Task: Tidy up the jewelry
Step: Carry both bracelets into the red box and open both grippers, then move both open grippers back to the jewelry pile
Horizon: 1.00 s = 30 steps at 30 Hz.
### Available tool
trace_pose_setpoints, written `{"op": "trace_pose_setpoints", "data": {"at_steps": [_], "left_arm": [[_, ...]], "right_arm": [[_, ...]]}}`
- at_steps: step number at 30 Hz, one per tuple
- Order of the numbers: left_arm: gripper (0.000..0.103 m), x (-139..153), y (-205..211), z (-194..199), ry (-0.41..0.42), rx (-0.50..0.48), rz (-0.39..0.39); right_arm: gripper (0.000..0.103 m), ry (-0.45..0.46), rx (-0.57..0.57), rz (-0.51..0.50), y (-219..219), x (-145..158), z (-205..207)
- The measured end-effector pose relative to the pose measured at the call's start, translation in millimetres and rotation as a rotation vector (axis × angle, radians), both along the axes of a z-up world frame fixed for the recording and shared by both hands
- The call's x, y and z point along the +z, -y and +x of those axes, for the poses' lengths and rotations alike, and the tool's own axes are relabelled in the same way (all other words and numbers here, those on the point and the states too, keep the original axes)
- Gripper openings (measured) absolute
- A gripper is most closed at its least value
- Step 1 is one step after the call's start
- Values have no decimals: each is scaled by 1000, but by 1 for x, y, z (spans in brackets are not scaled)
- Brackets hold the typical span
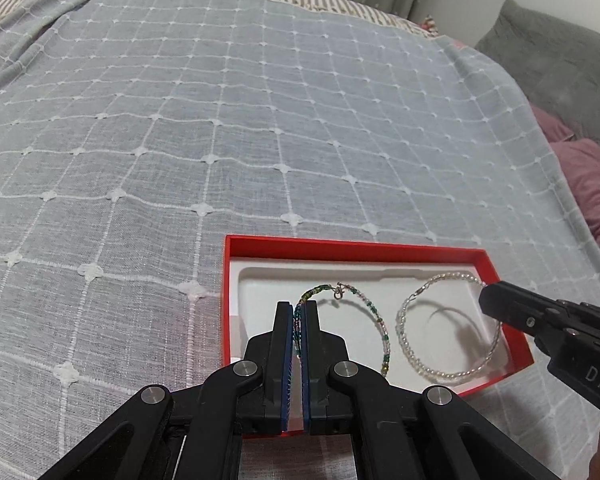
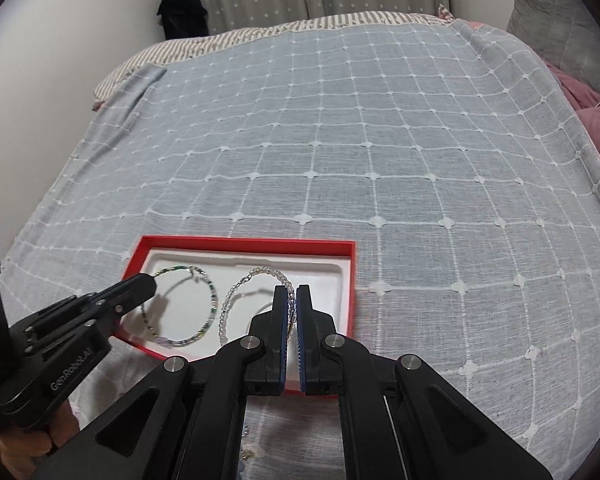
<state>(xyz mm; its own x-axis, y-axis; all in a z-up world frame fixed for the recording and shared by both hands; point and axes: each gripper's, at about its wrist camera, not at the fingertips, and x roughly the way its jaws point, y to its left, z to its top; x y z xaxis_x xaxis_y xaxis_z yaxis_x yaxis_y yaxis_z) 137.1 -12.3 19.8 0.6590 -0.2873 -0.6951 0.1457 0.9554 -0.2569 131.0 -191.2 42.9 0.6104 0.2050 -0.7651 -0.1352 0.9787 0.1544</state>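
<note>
**Both bracelets pinched over the red box**

Left hand-held gripper (image 1: 299, 320) is clamped on the green beaded bracelet (image 1: 374, 320); right hand-held gripper (image 2: 292, 300) on the clear beaded bracelet (image 2: 236, 300), at 3 o'clock. Both are held inside the red box (image 2: 244, 242) on the bed (image 2: 340, 140), probably for setting down apart, untangled.

Red box (image 1: 352, 246) with white lining, green-pink bracelet (image 1: 374, 322), clear bracelet (image 1: 408, 344), grey white-gridded bedspread (image 1: 220, 120)

The left gripper (image 1: 298, 320) hides the near left arc of the green beaded bracelet (image 1: 374, 316) and the near wall of the red box (image 1: 504, 336). The right gripper (image 2: 292, 304) covers one side of the clear beaded bracelet (image 2: 226, 304). Something small between its arms is too blurred to identify.
</note>
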Motion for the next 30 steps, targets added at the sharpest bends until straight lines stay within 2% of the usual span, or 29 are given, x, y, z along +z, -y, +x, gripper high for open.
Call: {"op": "trace_pose_setpoints", "data": {"at_steps": [2,4,6,8,10,13,18,22,27,30], "left_arm": [[7,2,2,-1,-11,2,17],[36,6,4,-3,-17,-5,19],[44,12,6,-10,2,-14,21],[46,19,8,-17,12,-26,36],[53,22,6,-24,14,-24,55],[62,23,1,-34,7,-21,80],[77,22,-11,-51,-6,-3,120],[86,18,-21,-63,-29,3,138],[90,9,-27,-72,-85,-5,153],[91,1,-31,-77,-118,-7,164]], "right_arm": [[5,8,-1,-10,1,1,-1],[6,2,5,-17,0,4,-4],[12,7,9,-26,1,9,-7],[28,25,2,-31,4,15,-14],[34,37,-4,-27,9,21,-23],[38,45,2,-41,11,27,-35],[57,49,15,-67,11,33,-55],[61,26,28,-88,10,29,-71],[64,-26,29,-164,4,15,-83],[64,-80,33,-173,4,4,-90]]}}
